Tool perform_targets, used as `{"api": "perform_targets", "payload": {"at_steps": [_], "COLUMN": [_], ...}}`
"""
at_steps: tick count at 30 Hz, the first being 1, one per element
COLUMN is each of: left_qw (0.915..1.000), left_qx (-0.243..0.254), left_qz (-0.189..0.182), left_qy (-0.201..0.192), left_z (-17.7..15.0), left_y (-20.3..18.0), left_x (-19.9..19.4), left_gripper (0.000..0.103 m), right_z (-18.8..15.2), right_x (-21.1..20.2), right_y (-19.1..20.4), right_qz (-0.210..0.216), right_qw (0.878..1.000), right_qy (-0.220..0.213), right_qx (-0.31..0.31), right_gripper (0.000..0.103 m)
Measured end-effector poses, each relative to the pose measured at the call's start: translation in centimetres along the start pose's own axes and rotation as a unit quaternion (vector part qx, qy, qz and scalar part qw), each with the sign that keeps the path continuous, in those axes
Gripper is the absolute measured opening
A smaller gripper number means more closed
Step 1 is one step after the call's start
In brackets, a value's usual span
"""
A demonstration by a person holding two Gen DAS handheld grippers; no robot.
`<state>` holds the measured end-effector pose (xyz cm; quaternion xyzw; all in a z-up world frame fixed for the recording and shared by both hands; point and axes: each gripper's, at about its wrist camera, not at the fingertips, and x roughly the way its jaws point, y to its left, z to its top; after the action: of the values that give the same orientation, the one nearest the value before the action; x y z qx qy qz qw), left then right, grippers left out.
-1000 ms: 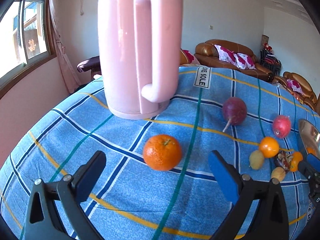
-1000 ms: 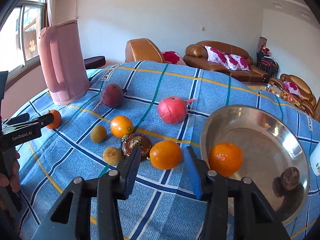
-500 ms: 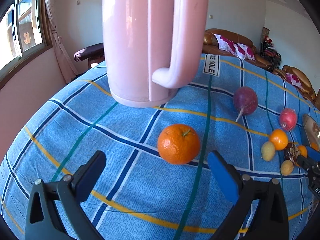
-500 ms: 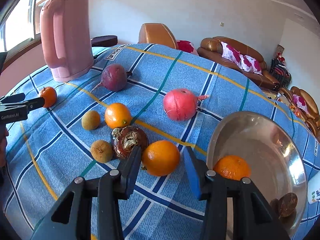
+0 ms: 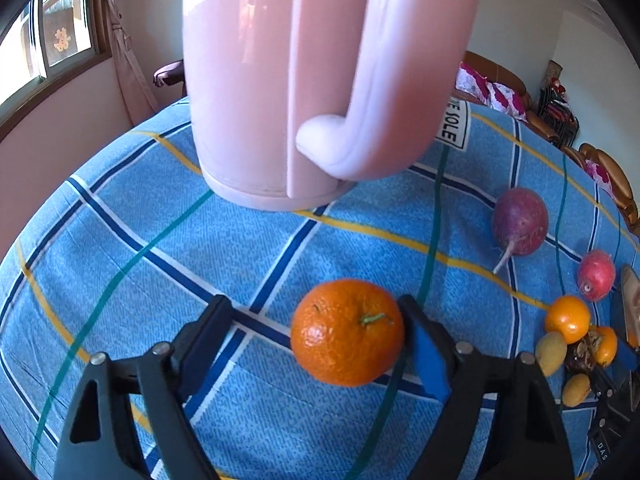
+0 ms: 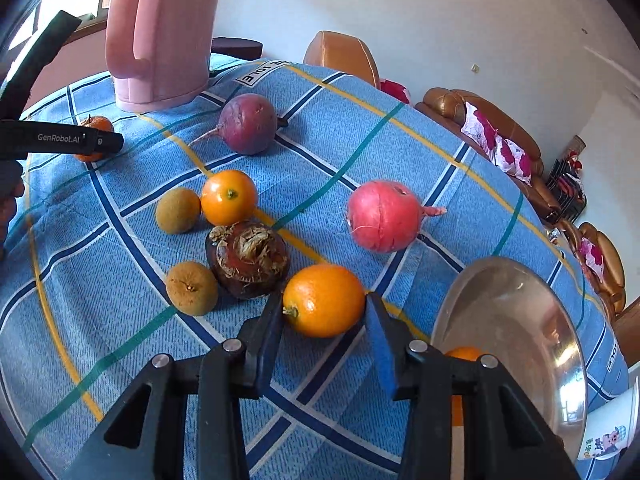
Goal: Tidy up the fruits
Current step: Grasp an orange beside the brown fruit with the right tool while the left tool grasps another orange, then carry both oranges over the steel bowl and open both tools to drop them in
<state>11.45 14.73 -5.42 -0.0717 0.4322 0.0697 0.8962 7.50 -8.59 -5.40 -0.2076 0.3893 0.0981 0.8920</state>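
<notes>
Closing around the tangerine (image 5: 347, 332), the left claw (image 5: 316, 328) is touching only its three-o'clock side, not gripping; the right claw (image 6: 324, 316) is pinching the orange (image 6: 323, 300). Both are firm, round, roll-prone on the counter (image 6: 360, 152): hold across the middle.

You are in the living room of a home, as you can see from the brown leather sofas with flowered cushions (image 6: 500, 136), the curtained window (image 5: 60, 44), and the table under a blue checked cloth (image 5: 120, 264).
</notes>
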Motion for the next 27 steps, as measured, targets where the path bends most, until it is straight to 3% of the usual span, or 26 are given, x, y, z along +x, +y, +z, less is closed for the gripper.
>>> {"api": "perform_targets", "payload": {"at_steps": [2, 4, 9, 12, 16, 20, 27], "left_qw": [0.9999, 0.9997, 0.9989, 0.9964, 0.9869, 0.9754, 0.96], "left_qx": [0.007, 0.013, 0.02, 0.029, 0.049, 0.067, 0.127], "left_qz": [-0.006, -0.02, -0.026, -0.034, -0.069, -0.141, -0.134], "left_qy": [-0.004, -0.01, -0.033, -0.072, -0.137, -0.156, -0.211], "left_z": [-0.1, -0.2, -0.6, -1.0, -2.2, -2.7, -4.1], "left_y": [-0.3, -0.6, -0.9, -1.3, -1.6, -2.2, -5.5], "left_x": [-0.2, -0.5, -1.6, -3.5, -6.5, -7.9, -10.4], "left_gripper": [0.069, 0.051, 0.051, 0.051, 0.051, 0.051, 0.051], "right_z": [-0.3, -0.5, -1.0, -1.3, -1.9, -2.4, -2.9], "right_x": [-0.3, -0.6, -2.5, -4.1, -6.7, -8.1, -8.8], "right_y": [0.1, 0.3, 1.3, 1.2, 0.8, 1.1, 0.7], "right_qz": [-0.004, -0.006, -0.005, 0.012, 0.049, 0.072, 0.063], "right_qw": [1.0, 1.0, 0.999, 0.996, 0.983, 0.974, 0.968], "right_qy": [-0.004, -0.005, -0.028, -0.057, -0.122, -0.159, -0.18], "right_qx": [0.004, 0.009, 0.021, 0.064, 0.125, 0.145, 0.163], "right_gripper": [0.042, 0.042, 0.042, 0.042, 0.042, 0.042, 0.042]}}
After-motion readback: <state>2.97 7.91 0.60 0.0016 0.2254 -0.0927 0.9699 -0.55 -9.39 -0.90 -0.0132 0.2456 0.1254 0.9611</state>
